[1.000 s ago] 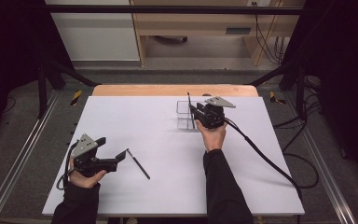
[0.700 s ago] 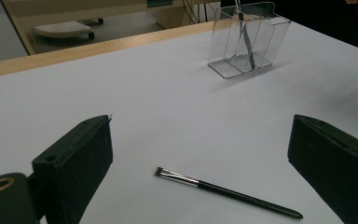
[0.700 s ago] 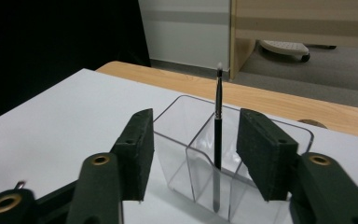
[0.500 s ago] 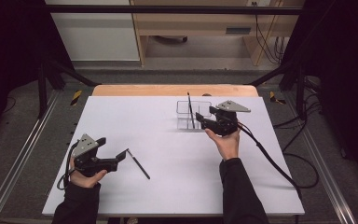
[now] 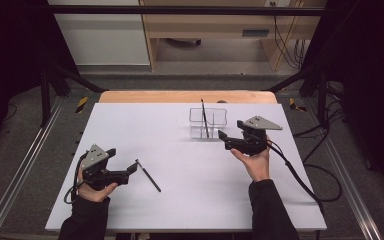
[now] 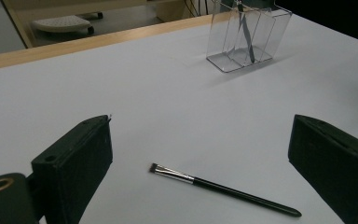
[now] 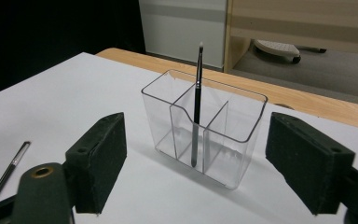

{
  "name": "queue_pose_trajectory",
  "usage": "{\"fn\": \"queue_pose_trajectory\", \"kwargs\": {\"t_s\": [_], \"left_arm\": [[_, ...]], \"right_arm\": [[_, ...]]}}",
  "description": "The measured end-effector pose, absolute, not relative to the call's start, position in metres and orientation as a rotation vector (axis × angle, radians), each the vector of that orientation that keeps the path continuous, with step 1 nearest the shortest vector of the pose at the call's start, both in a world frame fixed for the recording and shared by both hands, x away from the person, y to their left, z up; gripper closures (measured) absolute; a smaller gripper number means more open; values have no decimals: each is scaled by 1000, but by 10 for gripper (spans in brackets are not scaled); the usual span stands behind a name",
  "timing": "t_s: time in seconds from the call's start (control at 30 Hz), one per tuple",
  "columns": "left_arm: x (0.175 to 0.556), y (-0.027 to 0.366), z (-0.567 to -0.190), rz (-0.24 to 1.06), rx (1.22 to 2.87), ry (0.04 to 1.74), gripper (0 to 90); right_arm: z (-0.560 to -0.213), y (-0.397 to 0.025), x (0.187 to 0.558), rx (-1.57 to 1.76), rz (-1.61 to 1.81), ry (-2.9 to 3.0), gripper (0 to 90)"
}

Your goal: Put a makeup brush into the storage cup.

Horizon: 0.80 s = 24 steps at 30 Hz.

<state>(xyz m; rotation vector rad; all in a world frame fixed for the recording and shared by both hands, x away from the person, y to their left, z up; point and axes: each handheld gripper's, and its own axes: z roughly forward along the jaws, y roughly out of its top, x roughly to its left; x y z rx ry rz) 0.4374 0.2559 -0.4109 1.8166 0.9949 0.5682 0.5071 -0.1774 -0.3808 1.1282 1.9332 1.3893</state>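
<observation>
A clear three-compartment organizer (image 5: 215, 116) stands at the back right of the white table (image 5: 190, 210). A black makeup brush (image 5: 204, 119) stands upright in it, bristles up. A second black brush (image 5: 148, 175) lies flat on the table. My left gripper (image 5: 130, 171) is open just left of that lying brush; in the left gripper view the lying brush (image 6: 223, 189) rests between the open jaws of the left gripper (image 6: 200, 140). My right gripper (image 5: 225, 140) is open and empty, just right of the organizer. In the right gripper view the organizer (image 7: 214, 149) and the standing brush (image 7: 196, 102) face the jaws.
A wooden strip (image 5: 145, 96) runs along the table's far edge. Metal rails (image 5: 20, 170) flank the table, and cables (image 5: 305, 180) trail off at the right. A wooden shelf unit (image 5: 215, 25) stands behind the table.
My right gripper has drawn back from the organizer, to the right and toward the person. The brush stays standing in the organizer. The left gripper has hardly moved.
</observation>
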Motion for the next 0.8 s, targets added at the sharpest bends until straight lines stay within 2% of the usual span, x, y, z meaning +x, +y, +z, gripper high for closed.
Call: {"fn": "queue_pose_trajectory", "kwargs": {"t_s": [0.27,0.8], "left_arm": [[437,250,-415,559,1835,1001,54],[435,243,-422,555,1848,1042,52]], "right_arm": [[-386,-190,493,1135,1388,1954,153],[-403,-201,466,1136,1333,2017,128]]}}
